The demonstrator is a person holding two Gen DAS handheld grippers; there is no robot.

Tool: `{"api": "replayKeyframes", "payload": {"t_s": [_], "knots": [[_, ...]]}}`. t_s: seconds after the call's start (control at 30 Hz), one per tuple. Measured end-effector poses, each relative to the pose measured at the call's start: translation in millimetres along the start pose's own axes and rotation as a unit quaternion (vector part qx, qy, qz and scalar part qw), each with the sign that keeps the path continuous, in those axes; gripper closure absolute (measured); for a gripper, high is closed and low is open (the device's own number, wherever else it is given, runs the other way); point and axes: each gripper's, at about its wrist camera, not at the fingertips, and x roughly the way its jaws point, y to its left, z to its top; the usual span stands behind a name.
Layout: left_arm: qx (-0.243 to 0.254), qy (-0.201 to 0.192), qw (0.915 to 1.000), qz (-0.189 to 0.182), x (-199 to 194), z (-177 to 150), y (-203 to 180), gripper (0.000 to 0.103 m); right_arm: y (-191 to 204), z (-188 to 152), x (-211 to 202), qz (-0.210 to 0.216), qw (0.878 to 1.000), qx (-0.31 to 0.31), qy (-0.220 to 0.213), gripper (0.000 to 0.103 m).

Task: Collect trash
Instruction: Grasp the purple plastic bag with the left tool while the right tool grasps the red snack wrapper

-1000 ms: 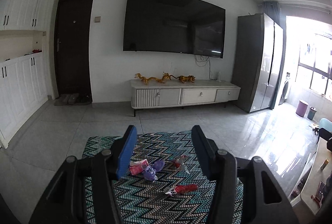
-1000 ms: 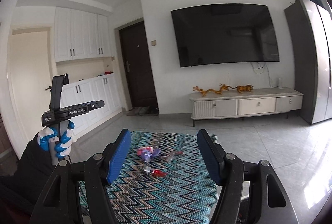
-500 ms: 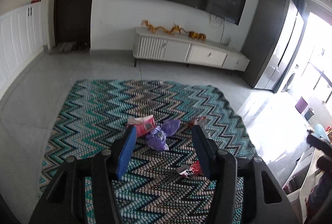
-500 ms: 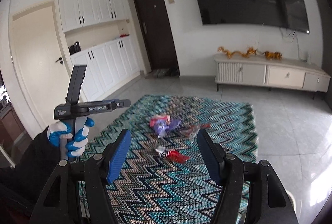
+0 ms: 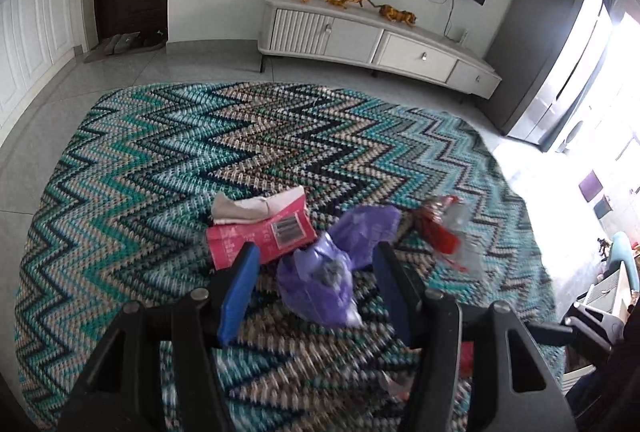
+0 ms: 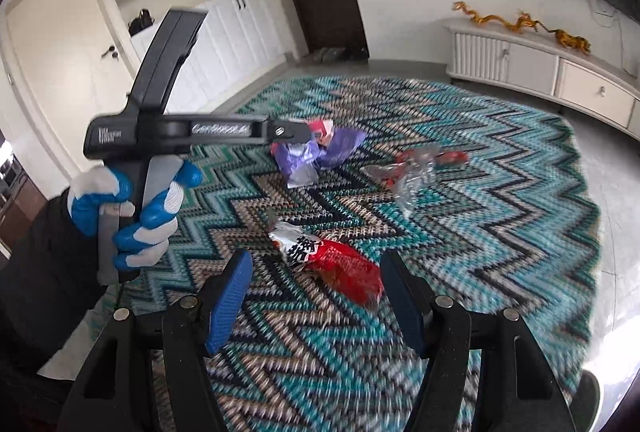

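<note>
Ideally, both open tongs are descending squarely: left tongs (image 5: 314, 264) straddling the purple bag (image 5: 320, 272), right tongs (image 6: 316, 272) straddling the red wrapper (image 6: 340, 264).

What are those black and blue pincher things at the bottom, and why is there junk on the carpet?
Those are claws, grabbing tools a person holds, one in each hand. Each carries a camera looking out along its fingers, so each picture shows one claw from behind. The left claw is open above a purple plastic bag, beside a pink box. The right claw is open above a red wrapper; its view also shows the gloved left hand. A clear and red wrapper lies further off. All the trash sits on the zigzag rug. Nothing is held yet.
</note>
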Motion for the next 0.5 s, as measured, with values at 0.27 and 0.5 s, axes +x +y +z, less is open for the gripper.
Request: {"api": "replayKeyframes", "payload": {"t_s": [0.27,0.5], "knots": [[0.013,0.016,0.9998,0.002,34,-2,-2,0.047,-1,0,45,-0.010,0.999,-0.028,0.035,0.039],[0.024,0.003,0.9997,0.001,34,-7,-6,0.053,3,-7,56,-0.012,0.998,-0.045,0.052,0.047]]}}
